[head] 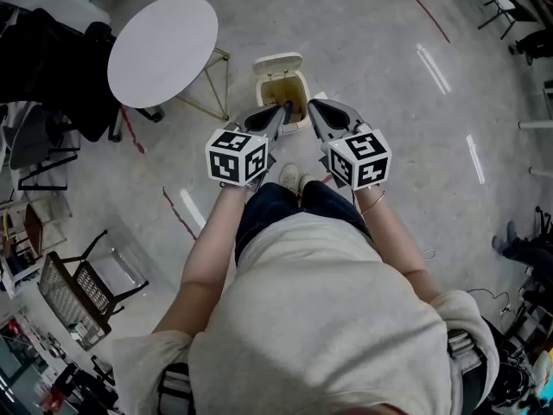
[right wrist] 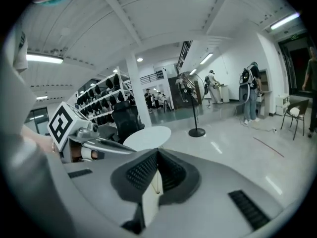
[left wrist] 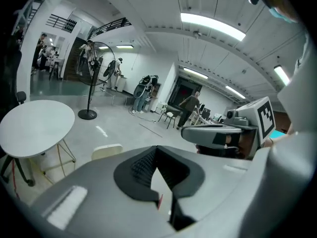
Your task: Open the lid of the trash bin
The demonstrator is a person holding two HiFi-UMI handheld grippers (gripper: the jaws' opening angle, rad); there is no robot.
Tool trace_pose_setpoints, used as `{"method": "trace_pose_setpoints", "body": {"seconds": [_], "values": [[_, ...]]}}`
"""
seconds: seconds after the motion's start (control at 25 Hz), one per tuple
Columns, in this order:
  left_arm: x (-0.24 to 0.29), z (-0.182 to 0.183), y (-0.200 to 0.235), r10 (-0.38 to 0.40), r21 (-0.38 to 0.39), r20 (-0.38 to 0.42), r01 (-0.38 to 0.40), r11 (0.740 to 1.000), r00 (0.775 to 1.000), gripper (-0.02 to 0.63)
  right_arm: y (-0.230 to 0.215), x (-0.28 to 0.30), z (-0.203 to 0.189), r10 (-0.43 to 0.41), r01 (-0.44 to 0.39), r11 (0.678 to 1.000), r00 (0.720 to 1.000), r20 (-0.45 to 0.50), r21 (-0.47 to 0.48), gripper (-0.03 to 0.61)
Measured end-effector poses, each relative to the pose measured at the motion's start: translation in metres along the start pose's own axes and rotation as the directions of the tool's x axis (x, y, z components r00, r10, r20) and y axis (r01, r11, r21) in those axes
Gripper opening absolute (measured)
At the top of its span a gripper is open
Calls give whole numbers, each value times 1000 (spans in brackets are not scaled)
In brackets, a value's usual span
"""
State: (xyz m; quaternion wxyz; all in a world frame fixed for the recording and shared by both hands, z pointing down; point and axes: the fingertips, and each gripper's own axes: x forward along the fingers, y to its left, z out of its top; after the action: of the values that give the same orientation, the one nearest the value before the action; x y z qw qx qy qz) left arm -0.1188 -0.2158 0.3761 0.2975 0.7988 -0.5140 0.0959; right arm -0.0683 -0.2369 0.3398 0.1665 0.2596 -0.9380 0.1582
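Trash bin [head: 270,81] partly behind left tool [head: 285,106]

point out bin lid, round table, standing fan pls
bin lid [head: 278,61], head view, middle of the cream lid's flat face.
round table [head: 162,50], head view, centre of the white top.
standing fan [left wrist: 87,114], left gripper view, its round black base.

Cream plastic trash bin [head: 282,92]: near rim behind left gripper [head: 284,108], right gripper [head: 313,105] tips.
Cream raised lid [left wrist: 106,151]: lower part hidden.
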Motion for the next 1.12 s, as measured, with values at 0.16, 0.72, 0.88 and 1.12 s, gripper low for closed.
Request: {"method": "trace_pose_setpoints", "body": {"seconds": [0.16,0.72,0.88,1.12], "values": [[-10,25,-5,23,3,82,-24,1000,996,9,6,-4,21,18,-17,999,999,33,-37,8],[-38,47,-19,78,64,237,-96,993,968,9,19,-22,49,50,-38,988,995,82,-147,8],[-38,40,-25,85,92,224,-108,990,971,9,21,-24,40,48,-38,986,997,63,-161,8],[-38,27,-27,72,48,215,-84,995,974,9,25,-24,25,55,-50,989,998,34,-141,8]]}}
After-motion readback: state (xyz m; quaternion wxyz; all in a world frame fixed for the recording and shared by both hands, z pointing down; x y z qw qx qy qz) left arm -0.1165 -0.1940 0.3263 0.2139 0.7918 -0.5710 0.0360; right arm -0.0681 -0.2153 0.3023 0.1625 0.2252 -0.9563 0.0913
